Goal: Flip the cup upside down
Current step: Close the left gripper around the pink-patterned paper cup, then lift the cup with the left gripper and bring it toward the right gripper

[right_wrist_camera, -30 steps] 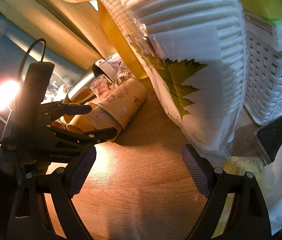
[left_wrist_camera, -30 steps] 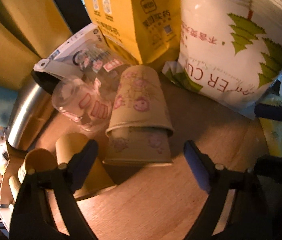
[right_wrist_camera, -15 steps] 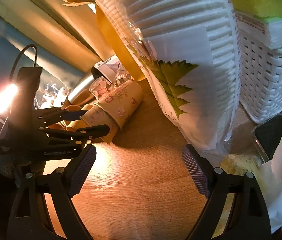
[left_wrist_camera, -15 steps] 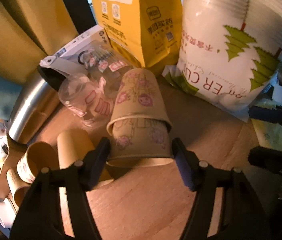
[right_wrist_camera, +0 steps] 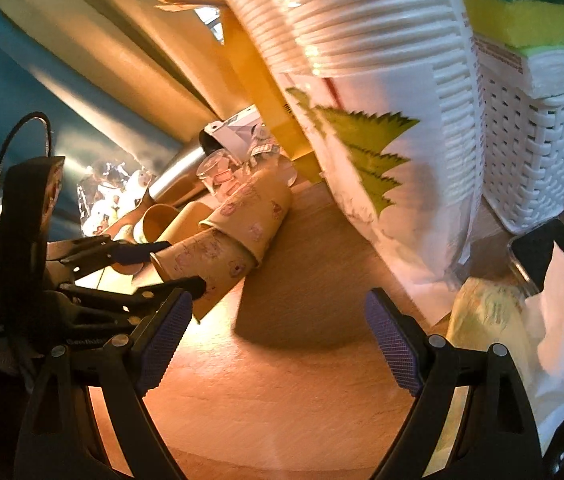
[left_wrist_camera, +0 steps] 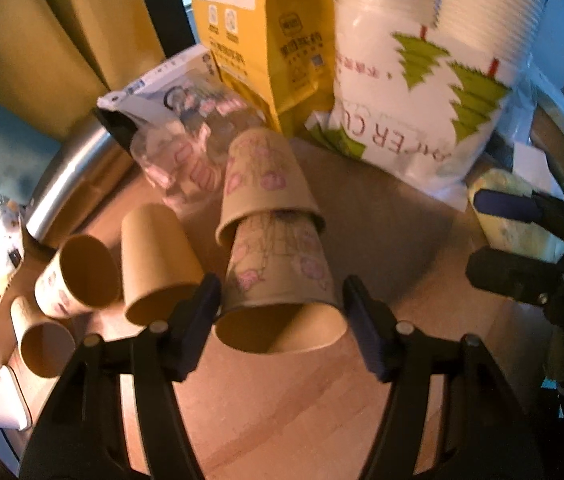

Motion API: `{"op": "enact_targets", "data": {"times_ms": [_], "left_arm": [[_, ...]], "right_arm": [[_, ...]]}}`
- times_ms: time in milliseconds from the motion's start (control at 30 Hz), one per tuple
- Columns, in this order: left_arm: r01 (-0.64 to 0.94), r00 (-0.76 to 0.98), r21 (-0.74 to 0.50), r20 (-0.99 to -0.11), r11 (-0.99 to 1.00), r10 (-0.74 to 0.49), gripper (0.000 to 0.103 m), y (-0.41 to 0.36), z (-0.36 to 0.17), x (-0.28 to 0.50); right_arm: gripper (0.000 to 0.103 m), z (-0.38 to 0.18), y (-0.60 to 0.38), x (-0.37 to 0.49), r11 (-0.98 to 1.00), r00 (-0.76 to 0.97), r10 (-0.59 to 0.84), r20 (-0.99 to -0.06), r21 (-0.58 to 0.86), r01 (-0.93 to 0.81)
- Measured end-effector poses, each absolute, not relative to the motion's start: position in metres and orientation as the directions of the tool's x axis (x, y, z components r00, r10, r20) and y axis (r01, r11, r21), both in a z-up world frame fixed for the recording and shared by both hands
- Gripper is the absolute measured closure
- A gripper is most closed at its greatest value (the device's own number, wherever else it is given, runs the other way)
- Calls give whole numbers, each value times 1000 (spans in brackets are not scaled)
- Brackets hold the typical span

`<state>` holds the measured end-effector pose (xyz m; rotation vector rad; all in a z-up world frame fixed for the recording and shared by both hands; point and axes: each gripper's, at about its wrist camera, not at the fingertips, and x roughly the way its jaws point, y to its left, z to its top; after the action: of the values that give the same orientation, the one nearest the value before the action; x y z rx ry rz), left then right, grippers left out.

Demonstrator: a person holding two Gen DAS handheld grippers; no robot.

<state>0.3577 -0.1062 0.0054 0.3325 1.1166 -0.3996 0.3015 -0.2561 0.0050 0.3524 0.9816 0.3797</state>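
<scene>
Your target is the kraft paper cup point(left_wrist_camera: 280, 280) with pink flower prints, lying on its side on the wooden tabletop point(left_wrist_camera: 301, 412). Its open mouth faces your left wrist camera; its base is tucked into the mouth of a second printed cup point(left_wrist_camera: 266, 184) lying behind it, toward 12 o'clock.

Your left gripper point(left_wrist_camera: 282, 300) straddles the near cup at its rim. The left pad point(left_wrist_camera: 198, 320) touches the cup wall; the right pad point(left_wrist_camera: 361, 328) sits just beside the rim, contact not resolvable. So the tongs are narrowed around the cup, but you cannot tell if they are truly clenched on it.

Only the left view shows three plain brown cups point(left_wrist_camera: 154, 264) lying at 9 o'clock of the target, a clear printed glass point(left_wrist_camera: 178, 168) and the yellow bag point(left_wrist_camera: 266, 40) behind.

Only the right view shows a white woven basket point(right_wrist_camera: 533, 152) with a yellow-green sponge point(right_wrist_camera: 517, 20) on top, at 1 o'clock. It also shows the nested pair from the side point(right_wrist_camera: 206, 256), beside the sleeve of white paper cups point(right_wrist_camera: 361, 80).

Your right gripper point(right_wrist_camera: 278, 344) is spread wide, grasping nothing, over bare wood, well apart from the cup at its 10 o'clock.
</scene>
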Motion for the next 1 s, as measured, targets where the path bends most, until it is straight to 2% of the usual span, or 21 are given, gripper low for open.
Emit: {"op": "enact_targets", "data": {"times_ms": [133,800,1000], "left_arm": [[475,337,59,-934,878,-119,38,-111,-14,360],[507,348,125,-935,853,-69,37,-124,-18,361],[495,353,87,-929,865,-109,40,-117,-14,358]], "right_arm": [[13,6,-256,295,876,499,468,-729,459,-151],[13,8,-261,287,876,511,462,-724,462,-137],[13,8,-261,284,878,515,457,-725,460,-131]]}}
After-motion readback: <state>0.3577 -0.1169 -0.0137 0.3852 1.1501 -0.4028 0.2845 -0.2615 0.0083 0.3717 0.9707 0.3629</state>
